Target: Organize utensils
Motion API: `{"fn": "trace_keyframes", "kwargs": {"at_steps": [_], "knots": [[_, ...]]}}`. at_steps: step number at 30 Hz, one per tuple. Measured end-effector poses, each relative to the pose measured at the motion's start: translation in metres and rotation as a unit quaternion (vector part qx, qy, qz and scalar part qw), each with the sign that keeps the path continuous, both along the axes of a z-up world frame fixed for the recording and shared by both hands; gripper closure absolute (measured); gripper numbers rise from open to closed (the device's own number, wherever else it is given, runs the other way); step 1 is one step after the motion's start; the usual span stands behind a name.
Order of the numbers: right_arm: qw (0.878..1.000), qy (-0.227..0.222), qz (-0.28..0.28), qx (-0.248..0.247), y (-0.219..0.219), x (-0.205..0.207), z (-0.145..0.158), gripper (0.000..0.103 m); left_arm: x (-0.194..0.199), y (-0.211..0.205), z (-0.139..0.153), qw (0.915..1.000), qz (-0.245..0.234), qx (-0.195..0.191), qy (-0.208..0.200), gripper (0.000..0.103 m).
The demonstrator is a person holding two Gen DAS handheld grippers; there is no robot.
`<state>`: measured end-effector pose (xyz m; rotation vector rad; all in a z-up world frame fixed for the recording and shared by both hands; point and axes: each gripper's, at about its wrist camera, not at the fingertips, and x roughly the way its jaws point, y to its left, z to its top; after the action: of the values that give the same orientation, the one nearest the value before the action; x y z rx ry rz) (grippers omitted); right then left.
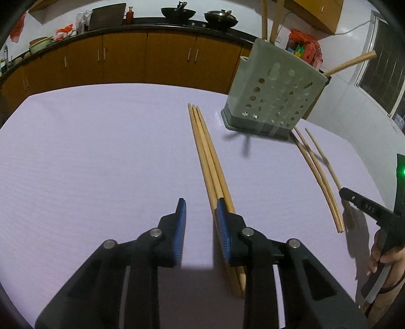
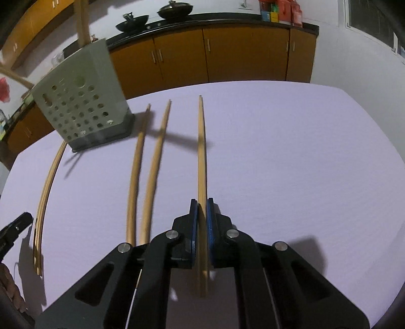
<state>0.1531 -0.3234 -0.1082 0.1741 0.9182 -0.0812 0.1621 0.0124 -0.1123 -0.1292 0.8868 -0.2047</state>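
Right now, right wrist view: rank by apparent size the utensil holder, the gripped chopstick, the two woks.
1. utensil holder
2. gripped chopstick, longest but thin, and near the camera
3. two woks, alike; far off, so unsure

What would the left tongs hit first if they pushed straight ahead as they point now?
Probably nothing on the table: the left tongs stand open, the chopstick bundle runs along their right finger, and the holder sits off right. Depth is unclear.

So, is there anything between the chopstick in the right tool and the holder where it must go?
Two loose chopsticks lie on the table between the right tool with its chopstick and the holder; lifted above them, nothing visible blocks it.
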Motion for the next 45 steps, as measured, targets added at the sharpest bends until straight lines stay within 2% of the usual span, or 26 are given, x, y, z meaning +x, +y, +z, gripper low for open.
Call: {"fn": "trace_keyframes", "kwargs": {"at_steps": [6, 14, 18, 20, 24, 29, 45], "knots": [[1.0, -0.003, 0.003, -0.004, -0.002, 0.0, 0.0, 0.095, 0.004, -0.01, -0.005, 0.9998, -0.012, 0.016, 0.005, 0.084], [1.0, -0.003, 0.01, -0.026, -0.001, -0.004, 0.002, 0.095, 0.01, -0.017, -0.006, 0.998, -0.01, 0.062, 0.0, 0.085], [1.0, -0.005, 0.025, -0.015, 0.006, -0.004, 0.001, 0.094, 0.016, -0.02, -0.006, 0.9975, -0.007, 0.071, -0.003, 0.085], [0.999, -0.007, 0.029, -0.023, 0.011, -0.003, 0.001, 0.094, 0.018, -0.02, -0.006, 0.9971, -0.004, 0.076, -0.005, 0.092], [0.999, -0.008, 0.029, -0.038, 0.008, -0.005, 0.003, 0.095, 0.02, -0.003, -0.005, 0.997, 0.012, 0.076, -0.003, 0.095], [0.999, -0.014, 0.019, -0.028, -0.002, -0.01, 0.002, 0.095, 0.018, 0.024, -0.005, 0.9968, 0.033, 0.073, -0.002, 0.094], [0.998, -0.02, 0.03, -0.045, 0.006, -0.009, 0.001, 0.094, 0.017, 0.024, -0.006, 0.9975, 0.035, 0.061, -0.002, 0.093]]}}
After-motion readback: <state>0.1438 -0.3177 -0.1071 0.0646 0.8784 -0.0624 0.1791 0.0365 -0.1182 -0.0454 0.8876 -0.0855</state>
